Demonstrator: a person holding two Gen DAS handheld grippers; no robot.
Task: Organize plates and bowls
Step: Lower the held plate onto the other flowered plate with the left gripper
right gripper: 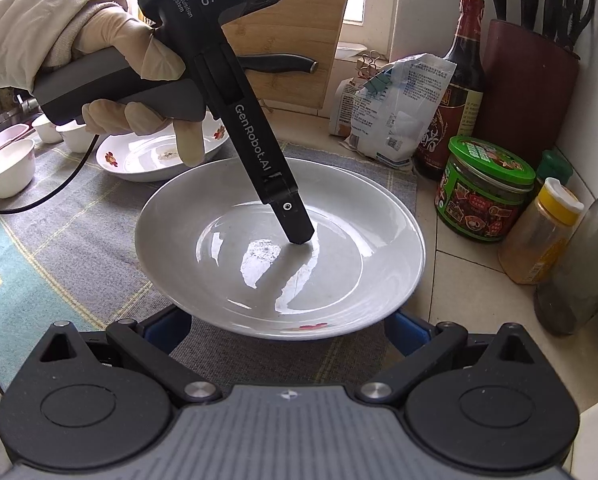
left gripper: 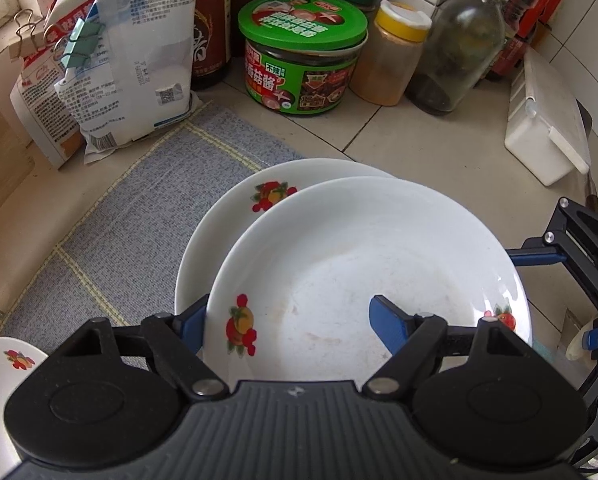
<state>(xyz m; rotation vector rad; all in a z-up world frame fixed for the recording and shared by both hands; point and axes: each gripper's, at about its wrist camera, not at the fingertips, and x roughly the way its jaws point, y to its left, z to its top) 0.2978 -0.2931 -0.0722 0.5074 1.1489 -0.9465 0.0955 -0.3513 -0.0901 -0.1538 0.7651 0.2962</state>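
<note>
A white deep plate [left gripper: 359, 264] with fruit prints hangs over a second, matching plate [left gripper: 235, 216], offset toward me and to the right. My left gripper [left gripper: 287, 314] is shut on the upper plate. Its left finger [left gripper: 193, 326] sits under the outside of the rim, and its right finger [left gripper: 391, 320] is inside. In the right wrist view that finger's tip [right gripper: 299, 232] touches the floor of the plate [right gripper: 339, 280]. My right gripper [right gripper: 289, 332] stands open, its fingers wide apart below the plate's near rim. One blue finger [left gripper: 535, 258] reaches the rim's right side.
A third plate [right gripper: 139, 160] and several small bowls [right gripper: 7, 168] stand on the checked cloth [left gripper: 139, 216] at the far left. Bags [left gripper: 111, 80], a green-lidded jar [left gripper: 303, 56], bottles [left gripper: 455, 56] and a knife block [right gripper: 527, 88] line the wall. A white box [left gripper: 543, 132] sits to the right.
</note>
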